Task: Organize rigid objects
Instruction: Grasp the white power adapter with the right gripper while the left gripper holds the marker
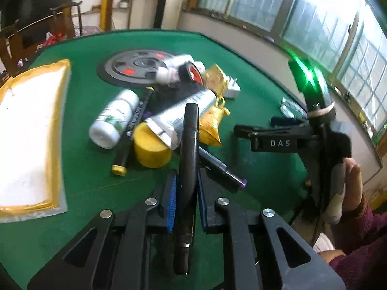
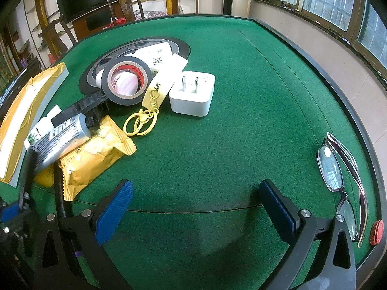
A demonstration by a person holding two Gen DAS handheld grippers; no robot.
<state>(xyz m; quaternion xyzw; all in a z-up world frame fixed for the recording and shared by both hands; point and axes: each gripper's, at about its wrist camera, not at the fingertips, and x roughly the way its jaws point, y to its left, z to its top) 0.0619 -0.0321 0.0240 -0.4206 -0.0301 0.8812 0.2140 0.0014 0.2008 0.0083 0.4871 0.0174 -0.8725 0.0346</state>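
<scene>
Clamped between the blue pads of the left hand-held gripper (image 1: 186, 207), a black pen (image 1: 187, 169) runs lengthwise along the fingers, its far end pointing at the clutter and its near end reaching back past the pads toward the camera. The grip looks firm but sits along the pen rather than across it, so it could slide or pivot if swung fast; carrying it slowly and level seems wise.

Just beyond the pen's tip lie a grey tube (image 1: 183, 113), a yellow cap (image 1: 151, 151), a white bottle (image 1: 113, 119), a yellow-ended marker (image 1: 133, 130) and a purple-ended marker (image 1: 222, 169), all crowded together on the green desk (image 1: 84, 181). Lifting the pen clear before moving sideways should avoid dragging the tube or the purple-ended marker with it.

A yellow-edged tray (image 1: 31, 133) sits to the left, apart from the pile; it is likely the place for sorted items, though that is a guess. Lowering the pen flat into it before releasing would keep it from rolling.

The right hand-held gripper (image 2: 196, 205) hovers with its fingers spread wide and nothing between them, above bare felt. Glasses (image 2: 338, 181) lie to its right near the desk edge, a white charger (image 2: 192, 94) and tape roll (image 2: 125, 79) farther off.
</scene>
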